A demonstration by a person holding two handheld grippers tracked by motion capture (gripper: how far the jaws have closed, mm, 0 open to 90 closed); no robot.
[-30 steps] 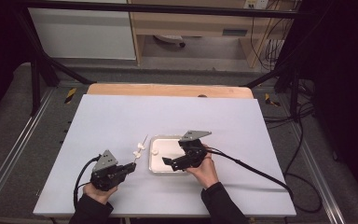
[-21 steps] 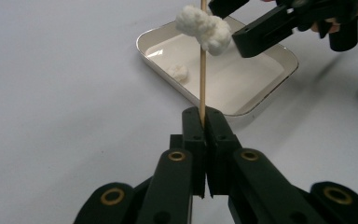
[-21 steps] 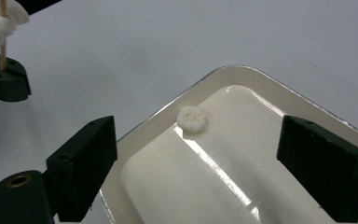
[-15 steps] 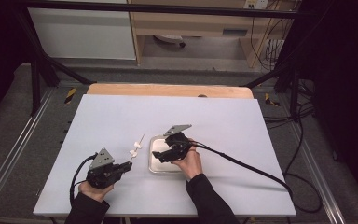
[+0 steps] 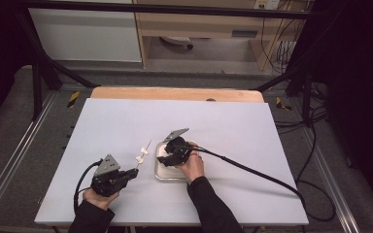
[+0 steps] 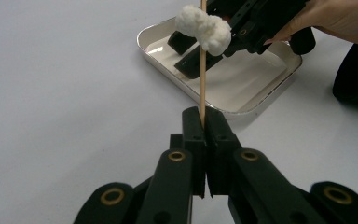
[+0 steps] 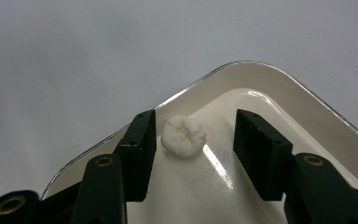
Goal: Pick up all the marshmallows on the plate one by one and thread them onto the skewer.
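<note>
**Jaws closing around a soft white lump in the tray**

The bench (image 5: 126, 121) is carrying little: a white tray (image 5: 161, 172) near the middle, with both grippers working at it. The tray, shallow and glossy, is lying just under the right gripper (image 7: 193, 140), whose jaws have just been closing and are standing apart on either side of a white lump (image 7: 183, 135) in the tray's corner; the left jaw is nearly touching it, the right one is not yet there. The left gripper (image 6: 204, 122) is waiting beside the tray, its jaws clamped together on the lower end of a thin skewer (image 6: 202, 79) that is pointing toward the tray, with a threaded piece (image 6: 204, 28) already sitting high on it.

The lump looks light, soft and easily squashed, like a marshmallow, so a gentle pinch across its middle is probably best. The slick tray floor may let it slide, and the rim close behind is crowding the left jaw. The skewer is thin and likely to snap if pushed sideways.
</note>
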